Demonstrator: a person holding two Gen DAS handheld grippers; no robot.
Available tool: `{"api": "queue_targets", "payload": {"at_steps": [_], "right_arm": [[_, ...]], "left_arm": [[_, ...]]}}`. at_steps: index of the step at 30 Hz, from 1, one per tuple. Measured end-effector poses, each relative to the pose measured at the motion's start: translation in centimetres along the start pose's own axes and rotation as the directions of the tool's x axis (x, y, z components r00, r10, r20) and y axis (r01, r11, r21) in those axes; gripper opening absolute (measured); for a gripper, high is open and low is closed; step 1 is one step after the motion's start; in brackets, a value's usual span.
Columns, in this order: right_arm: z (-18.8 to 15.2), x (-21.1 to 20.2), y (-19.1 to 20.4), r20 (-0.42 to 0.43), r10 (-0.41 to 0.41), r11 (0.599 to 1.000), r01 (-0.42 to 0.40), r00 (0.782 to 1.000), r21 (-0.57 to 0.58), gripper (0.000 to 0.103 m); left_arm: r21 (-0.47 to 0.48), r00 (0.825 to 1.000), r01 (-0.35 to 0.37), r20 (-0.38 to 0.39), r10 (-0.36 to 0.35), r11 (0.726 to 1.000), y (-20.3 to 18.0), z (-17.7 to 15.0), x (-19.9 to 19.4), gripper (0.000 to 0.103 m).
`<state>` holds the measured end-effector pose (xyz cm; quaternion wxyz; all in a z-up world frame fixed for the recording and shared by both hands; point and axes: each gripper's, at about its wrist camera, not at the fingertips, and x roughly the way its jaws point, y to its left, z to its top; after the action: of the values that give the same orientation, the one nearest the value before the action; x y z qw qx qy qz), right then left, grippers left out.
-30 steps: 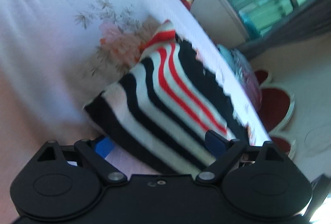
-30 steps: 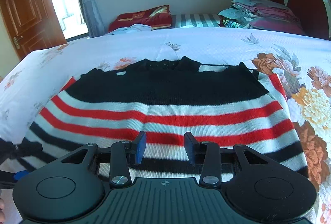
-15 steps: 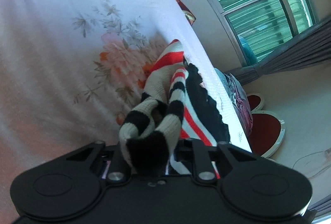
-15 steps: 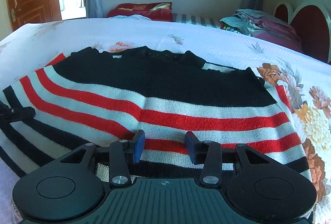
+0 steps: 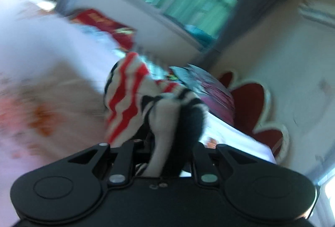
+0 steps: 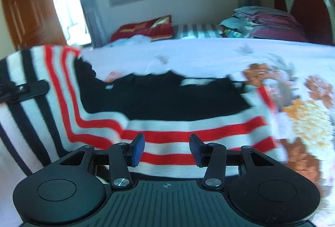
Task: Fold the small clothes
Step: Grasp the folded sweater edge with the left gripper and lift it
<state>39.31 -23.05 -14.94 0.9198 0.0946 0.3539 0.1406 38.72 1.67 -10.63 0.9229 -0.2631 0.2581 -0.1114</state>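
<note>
Sweater (image 6: 188,128), soft limp knit, lies on the bed (image 6: 209,53), its left edge lifted. Left gripper (image 5: 167,153) is clamped on that bunched hem; right gripper (image 6: 166,148), jaws half open and just widening, empty, hovers over the near hem, best pinched at an edge.
</note>
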Motion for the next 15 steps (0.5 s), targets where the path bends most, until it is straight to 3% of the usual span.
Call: {"api": "queue_targets", "payload": {"at_steps": [5,9,12,14,15], "right_arm": [[0.1,-3.6,-6.7,0.023,-0.023,0.995,0.02,0.999,0.096,0.047],[-0.5,-5.0,-10.8,0.004,-0.07,0.988,0.069,0.998,0.135,0.047],[-0.6,-5.8,-13.2,-0.003,-0.076,0.98,0.075,0.997,0.184,0.047],[-0.3,-6.4,-14.1,0.004,-0.057,0.976,0.055,0.998,0.21,0.047],[0.1,-6.5,-14.3,0.007,-0.033,0.975,0.031,0.999,0.222,0.047]], "left_arm": [[0.163,0.991,0.104,-0.095,-0.09,0.981,-8.0,-3.6,4.5,0.013],[0.304,0.965,0.134,-0.257,-0.054,0.943,-11.7,-9.4,8.5,0.016],[0.419,0.956,0.104,-0.291,0.025,0.902,-12.9,-12.5,9.5,0.027],[0.467,0.958,0.113,-0.284,0.028,0.877,-13.4,-13.3,8.7,0.041],[0.476,0.955,0.13,-0.297,0.02,0.87,-13.6,-13.4,8.3,0.054]]}}
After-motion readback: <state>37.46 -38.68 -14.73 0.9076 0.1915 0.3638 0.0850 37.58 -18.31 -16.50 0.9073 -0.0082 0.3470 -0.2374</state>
